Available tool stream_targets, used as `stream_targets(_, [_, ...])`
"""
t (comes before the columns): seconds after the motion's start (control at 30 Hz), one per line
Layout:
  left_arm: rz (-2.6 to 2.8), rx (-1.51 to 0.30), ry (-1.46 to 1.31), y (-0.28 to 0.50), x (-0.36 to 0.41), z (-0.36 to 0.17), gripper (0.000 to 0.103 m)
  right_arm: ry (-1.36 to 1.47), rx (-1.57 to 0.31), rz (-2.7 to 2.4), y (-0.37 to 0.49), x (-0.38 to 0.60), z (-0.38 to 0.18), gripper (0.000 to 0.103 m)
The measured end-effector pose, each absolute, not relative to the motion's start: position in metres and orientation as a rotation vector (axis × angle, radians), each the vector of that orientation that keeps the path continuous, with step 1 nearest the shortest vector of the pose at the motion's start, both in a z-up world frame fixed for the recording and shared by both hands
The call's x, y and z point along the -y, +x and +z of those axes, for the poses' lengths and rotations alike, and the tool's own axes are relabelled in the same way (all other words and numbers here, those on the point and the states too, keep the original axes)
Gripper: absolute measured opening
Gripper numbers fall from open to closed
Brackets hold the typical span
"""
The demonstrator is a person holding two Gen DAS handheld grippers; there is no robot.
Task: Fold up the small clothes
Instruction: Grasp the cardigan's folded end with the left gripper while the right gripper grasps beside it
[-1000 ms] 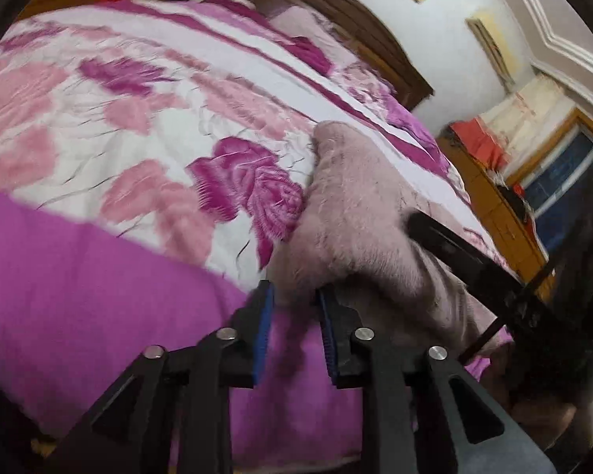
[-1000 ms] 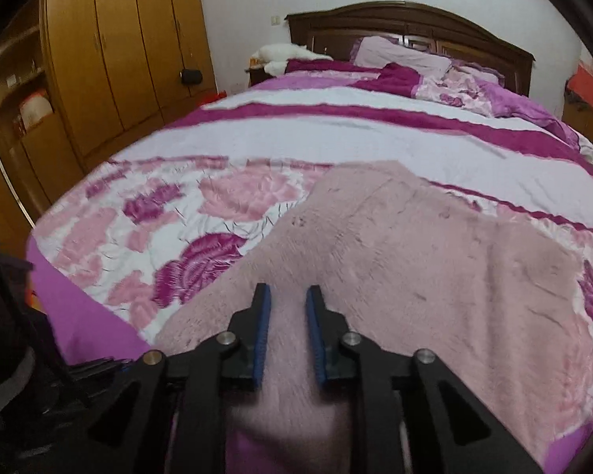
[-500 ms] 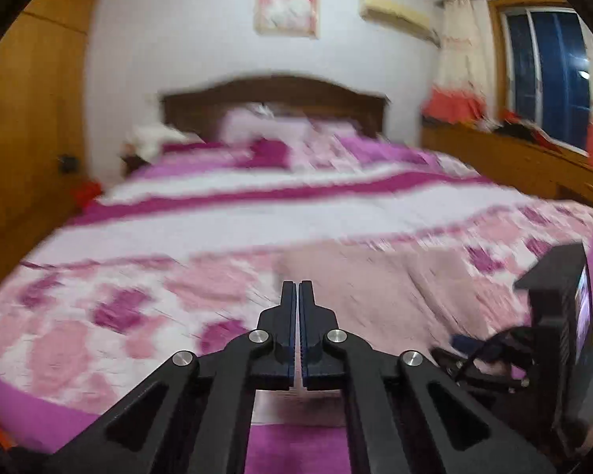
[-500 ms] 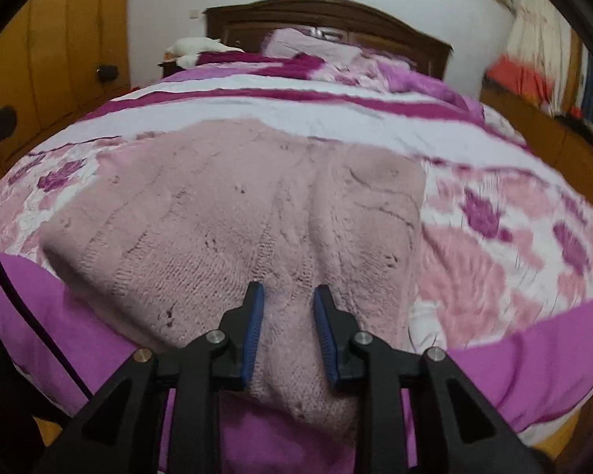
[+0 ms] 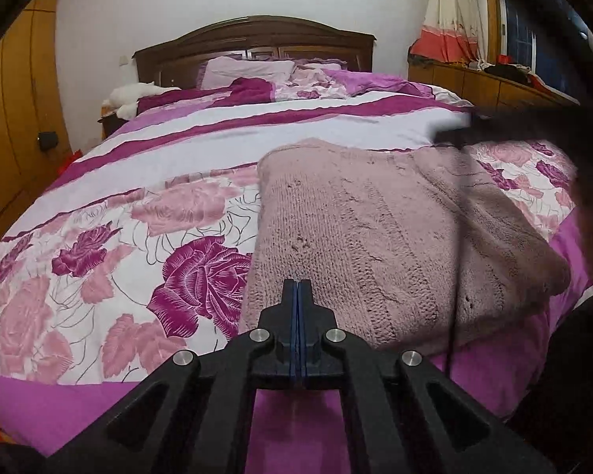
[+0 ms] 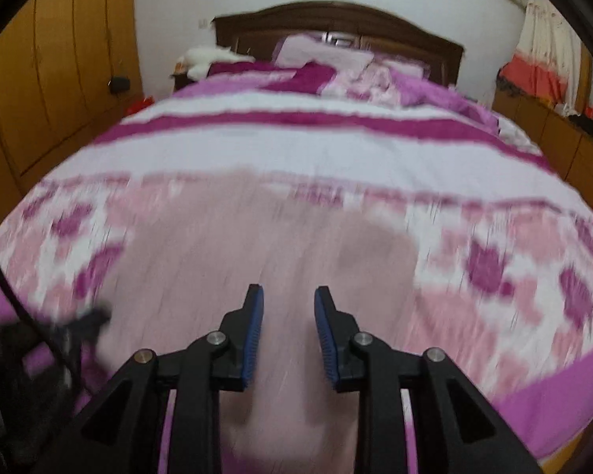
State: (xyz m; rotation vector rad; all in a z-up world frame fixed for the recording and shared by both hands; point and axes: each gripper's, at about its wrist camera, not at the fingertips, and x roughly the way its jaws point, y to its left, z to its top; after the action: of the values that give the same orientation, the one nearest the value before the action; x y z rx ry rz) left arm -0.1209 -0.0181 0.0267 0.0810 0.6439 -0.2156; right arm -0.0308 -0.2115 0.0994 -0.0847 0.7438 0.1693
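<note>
A dusty-pink knitted sweater (image 5: 379, 233) lies folded on the floral bedspread (image 5: 138, 237) near the foot of the bed. My left gripper (image 5: 298, 288) is shut with nothing between its pads, held just before the sweater's near left edge. In the right wrist view, which is blurred by motion, my right gripper (image 6: 288, 296) is open and empty above the sweater (image 6: 265, 260), near its front edge. A dark blurred shape, part of the right gripper, shows at the right edge of the left wrist view.
The bed has a dark wooden headboard (image 5: 257, 39) and pillows (image 5: 249, 69) at the far end. Wooden wardrobes (image 6: 59, 79) stand on the left. A low wooden cabinet (image 5: 494, 91) with clutter and a curtained window are on the right.
My left gripper shut from open and swung from the sweater's left side to face the headboard. My right gripper stayed open, is moving fast and widened a little.
</note>
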Motion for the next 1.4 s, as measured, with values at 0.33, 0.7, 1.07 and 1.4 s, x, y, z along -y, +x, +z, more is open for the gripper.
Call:
stream_targets(0.33, [-0.228, -0.63, 0.112, -0.122, 0.02, 0.022, 0.0, 0.1, -0.954, -0.029, 0.088, 0.277, 0.029, 0.027])
stream_targets(0.7, [-0.303, -0.49, -0.425, -0.106, -0.071, 0.054, 0.023, 0.106, -0.8, -0.023, 0.028, 0.306, 0.068, 0.103])
stream_targets(1.07, [-0.571, -1.098, -0.879, 0.084, -0.079, -0.011, 0.048, 0.537, -0.98, 0.288, 0.027, 0.334, 0.012, 0.099])
stream_targets(1.4, [-0.575, -1.026, -0.751, 0.064, -0.039, 0.014, 0.0, 0.293, -0.887, 0.328, 0.026, 0.281, 0.038, 0.026])
